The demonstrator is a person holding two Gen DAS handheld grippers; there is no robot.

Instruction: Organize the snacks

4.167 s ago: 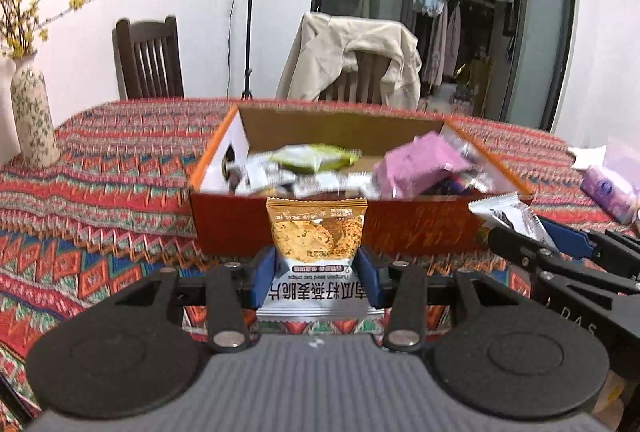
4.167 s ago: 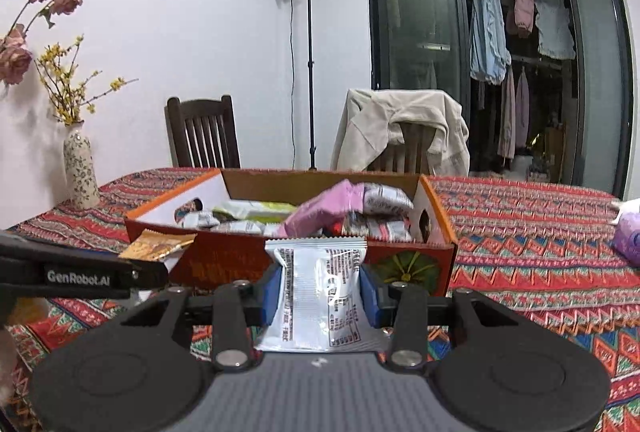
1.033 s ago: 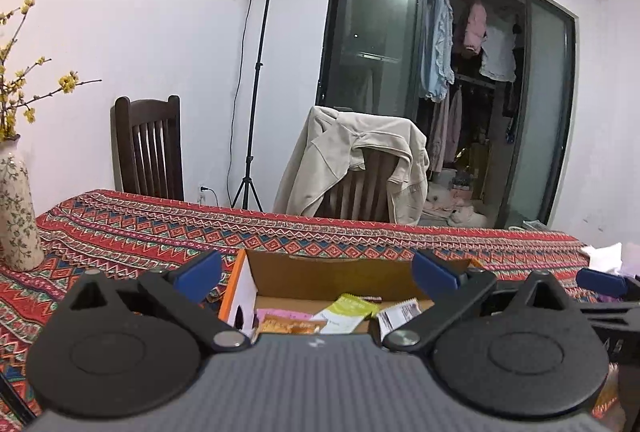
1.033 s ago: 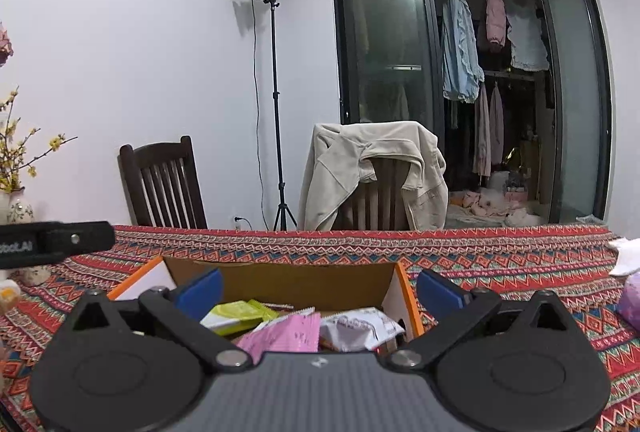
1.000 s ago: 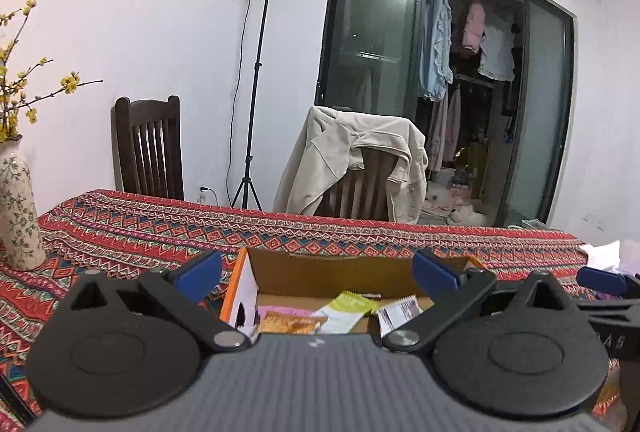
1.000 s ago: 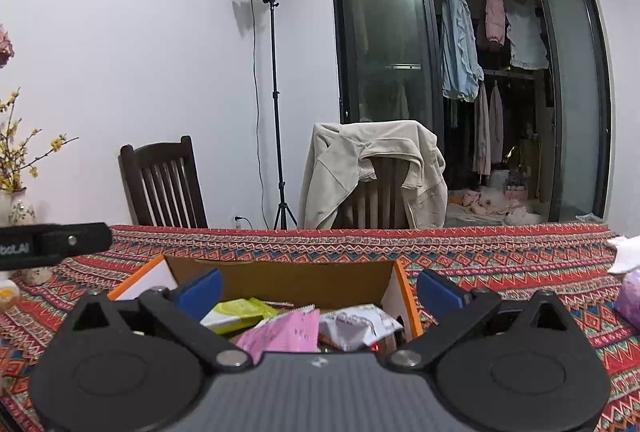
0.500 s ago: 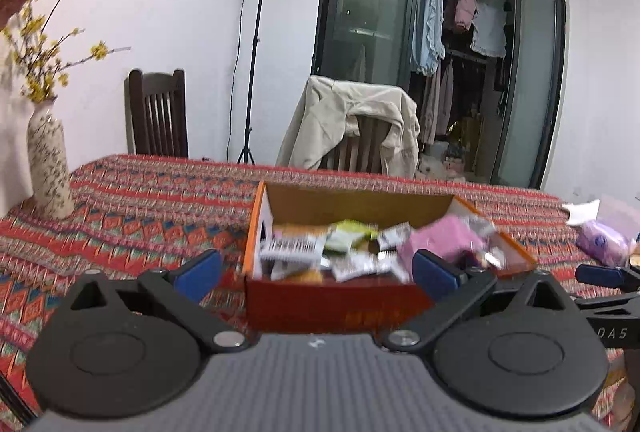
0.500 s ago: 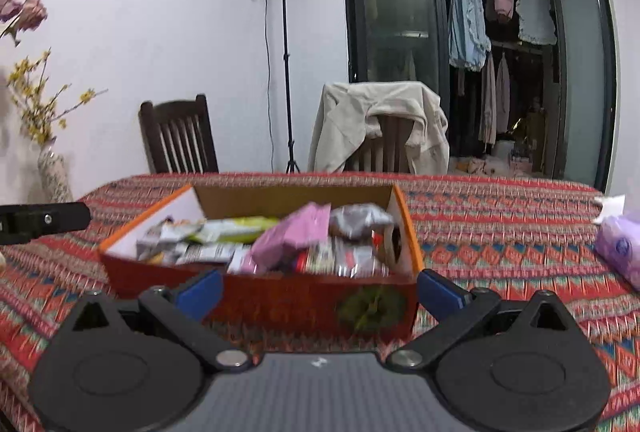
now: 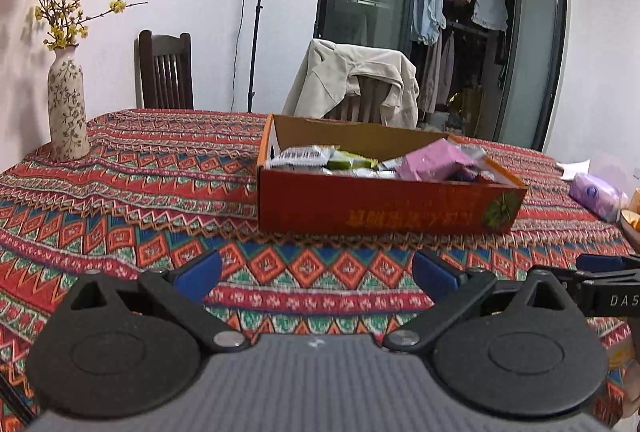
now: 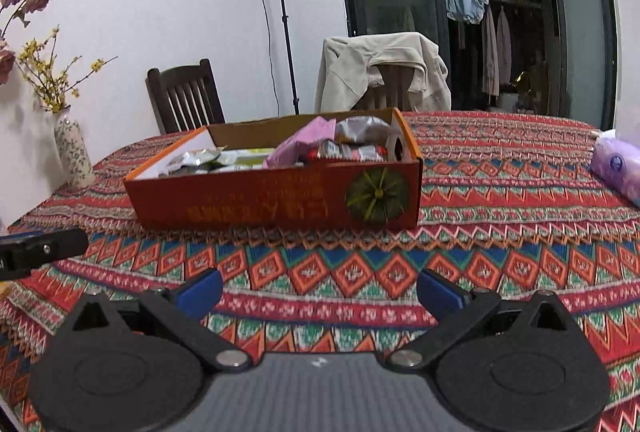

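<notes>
Grippers empty, snack box loaded

Snacks sit piled in the red cardboard box [image 9: 384,207], which rests on the patterned tablecloth [image 9: 120,191] at twelve o'clock from both cameras. Among the packets are a pink pouch [image 9: 434,159], a white wrapper with a barcode [image 9: 302,155], a green-yellow one [image 9: 348,163] and, at the box's right end, a silver bag [image 10: 362,129]. The left gripper [image 9: 316,274] hovers near the box with its jaws spread wide and nothing between them; the right gripper [image 10: 320,290] is likewise wide apart and empty.

Judging from this, the step in hand is a pause between placements, or the end of the job: no loose snack shows on the cloth in front of either tool. The next move calls for finding any packet not yet boxed, perhaps out of frame; the lilac pack [image 10: 618,161] at two o'clock looks like tissues, not food.

Gold characters run along the box front beside a green pumpkin emblem [image 10: 376,193], too blurred to read. "DAS" is legible on the right gripper's body at three o'clock in the left view.
</notes>
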